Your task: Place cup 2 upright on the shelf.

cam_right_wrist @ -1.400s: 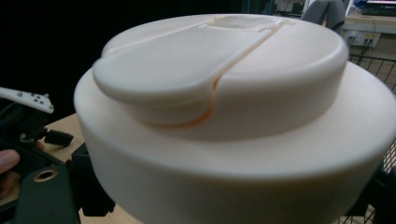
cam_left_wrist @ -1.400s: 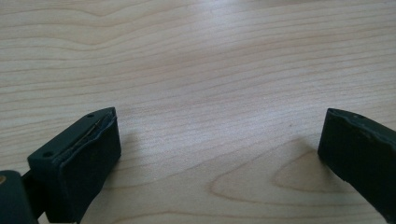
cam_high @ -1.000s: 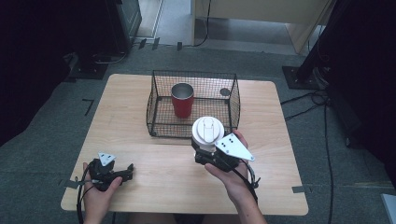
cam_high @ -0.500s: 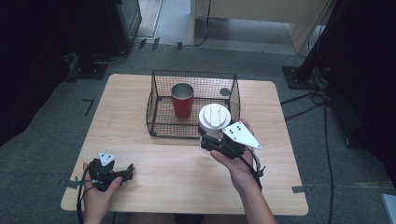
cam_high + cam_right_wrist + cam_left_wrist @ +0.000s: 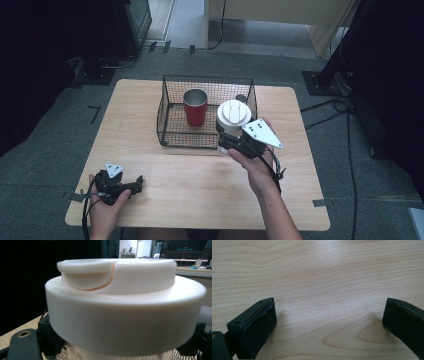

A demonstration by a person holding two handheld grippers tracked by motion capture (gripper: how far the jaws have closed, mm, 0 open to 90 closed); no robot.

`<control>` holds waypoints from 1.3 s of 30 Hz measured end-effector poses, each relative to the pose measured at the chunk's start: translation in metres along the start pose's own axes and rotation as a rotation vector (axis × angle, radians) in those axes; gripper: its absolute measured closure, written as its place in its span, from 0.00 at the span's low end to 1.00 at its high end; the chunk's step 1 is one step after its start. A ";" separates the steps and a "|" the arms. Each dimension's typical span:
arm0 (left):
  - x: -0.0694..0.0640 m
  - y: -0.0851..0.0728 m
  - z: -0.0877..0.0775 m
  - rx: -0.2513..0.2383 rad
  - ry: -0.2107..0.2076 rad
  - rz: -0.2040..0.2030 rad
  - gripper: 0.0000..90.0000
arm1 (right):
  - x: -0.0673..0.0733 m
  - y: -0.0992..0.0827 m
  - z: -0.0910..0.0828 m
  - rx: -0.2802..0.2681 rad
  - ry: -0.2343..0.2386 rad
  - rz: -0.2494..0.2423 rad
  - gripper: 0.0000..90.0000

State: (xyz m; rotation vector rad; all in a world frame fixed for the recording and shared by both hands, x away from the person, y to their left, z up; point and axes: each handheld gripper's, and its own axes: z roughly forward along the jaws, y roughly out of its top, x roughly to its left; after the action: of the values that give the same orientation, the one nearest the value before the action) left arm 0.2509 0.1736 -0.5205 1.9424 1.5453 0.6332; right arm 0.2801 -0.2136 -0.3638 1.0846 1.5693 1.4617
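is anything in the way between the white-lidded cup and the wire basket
Only the wire basket's near wall; the white-lidded cup in the right gripper is held about rim level. Inside, a red cup stands left; the right side looks free.

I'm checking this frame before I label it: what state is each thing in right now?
White-lidded cup: lid on, upright, held off the table at the basket's near right corner.
Right gripper: shut on the cup below its lid.
Left gripper: open, nothing between its jaws, low over the table.
Red cup: upright, no lid, inside the basket.
Wire basket: open-topped, standing on the table.
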 end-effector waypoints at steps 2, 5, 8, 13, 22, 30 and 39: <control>0.000 0.000 0.000 0.000 0.000 0.000 0.00 | -0.001 0.002 0.003 0.000 -0.003 0.001 0.18; 0.000 0.000 0.000 0.000 0.000 0.000 0.00 | -0.002 0.005 0.008 -0.007 -0.011 0.002 0.18; 0.000 0.000 0.000 -0.001 0.000 0.000 0.00 | -0.003 0.008 0.012 -0.006 -0.022 -0.007 0.18; 0.000 0.000 0.000 -0.001 0.000 -0.001 0.00 | -0.010 0.012 0.022 -0.010 -0.041 0.006 0.18; 0.000 0.000 0.000 -0.001 0.000 0.000 0.00 | -0.023 0.011 0.048 0.001 -0.084 0.003 0.17; 0.000 0.000 0.000 -0.001 0.000 0.000 0.00 | -0.027 0.008 0.070 0.029 -0.102 -0.027 0.17; 0.000 0.000 0.000 -0.001 0.000 -0.001 0.00 | -0.033 0.000 0.091 0.025 -0.120 -0.023 0.17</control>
State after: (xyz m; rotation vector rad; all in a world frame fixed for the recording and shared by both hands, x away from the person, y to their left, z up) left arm 0.2509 0.1736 -0.5206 1.9413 1.5453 0.6336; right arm 0.3763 -0.2083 -0.3743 1.1431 1.5151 1.3397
